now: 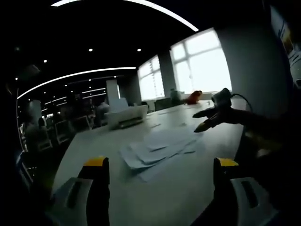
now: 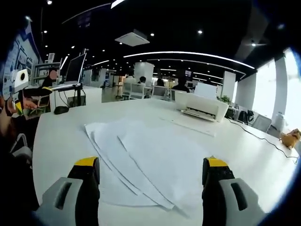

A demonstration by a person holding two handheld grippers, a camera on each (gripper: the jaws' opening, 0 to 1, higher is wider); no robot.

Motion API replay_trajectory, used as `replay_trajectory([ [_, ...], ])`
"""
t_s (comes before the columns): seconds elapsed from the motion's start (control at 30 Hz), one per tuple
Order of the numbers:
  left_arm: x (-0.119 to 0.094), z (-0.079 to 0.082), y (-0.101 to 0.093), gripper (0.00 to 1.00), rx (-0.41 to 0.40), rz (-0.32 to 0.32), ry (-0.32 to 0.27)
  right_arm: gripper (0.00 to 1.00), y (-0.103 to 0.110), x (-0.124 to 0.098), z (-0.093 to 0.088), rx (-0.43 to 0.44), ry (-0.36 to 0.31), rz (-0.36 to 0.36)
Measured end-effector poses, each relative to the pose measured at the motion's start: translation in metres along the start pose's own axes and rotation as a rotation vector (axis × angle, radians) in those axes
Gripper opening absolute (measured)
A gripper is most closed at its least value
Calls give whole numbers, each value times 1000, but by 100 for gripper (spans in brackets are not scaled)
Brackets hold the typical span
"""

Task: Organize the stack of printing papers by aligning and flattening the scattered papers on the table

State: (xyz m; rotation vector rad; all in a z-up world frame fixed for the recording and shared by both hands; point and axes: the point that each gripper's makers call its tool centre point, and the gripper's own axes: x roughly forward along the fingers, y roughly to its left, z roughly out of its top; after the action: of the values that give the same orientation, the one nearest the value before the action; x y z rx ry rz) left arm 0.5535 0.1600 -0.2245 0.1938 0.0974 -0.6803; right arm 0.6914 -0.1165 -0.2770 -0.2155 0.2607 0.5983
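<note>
- In the right gripper view, we hold the right gripper (image 2: 151, 183) with its two yellow-tipped dark jaws wide apart and nothing between them, low over the white table (image 2: 56, 136).
- The scattered white sheets of printing paper (image 2: 150, 162) lie fanned out flat on the table straight ahead of this gripper; their near edges run down between the two jaws.
- The sheets overlap at different angles, so their long edges cross rather than line up.
- Bare tabletop lies to the left of the papers, out to the table's curved edge, and to the right toward a small orange toy figure (image 2: 290, 138) near the far right edge.
- Beyond the papers sits a white desktop printer (image 2: 201, 107), well apart from them, with a single loose sheet (image 2: 193, 125) between printer and pile.
- In the left gripper view, we hold the left gripper (image 1: 161, 188) likewise spread open and empty, above the near part of the table.
- Here the same papers (image 1: 157, 148) lie ahead of the jaws, beyond their tips, with bare table between.
- The right gripper (image 1: 207, 120) comes in from the right, hovering just past the far side of the pile; we cannot tell from this view how its jaws stand.
- Bright windows (image 1: 202, 61) and rows of office chairs (image 1: 61, 129) ring the table.
</note>
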Motion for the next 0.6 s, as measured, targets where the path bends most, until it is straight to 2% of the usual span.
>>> replay_trajectory([
  [0.17,-1,-1,2,94,0,6,3,85,0,3,4,-2,-7,4],
  [0.6,-2,-2,3,94,11,6,5,85,-2,16,1,-6,11,4],
])
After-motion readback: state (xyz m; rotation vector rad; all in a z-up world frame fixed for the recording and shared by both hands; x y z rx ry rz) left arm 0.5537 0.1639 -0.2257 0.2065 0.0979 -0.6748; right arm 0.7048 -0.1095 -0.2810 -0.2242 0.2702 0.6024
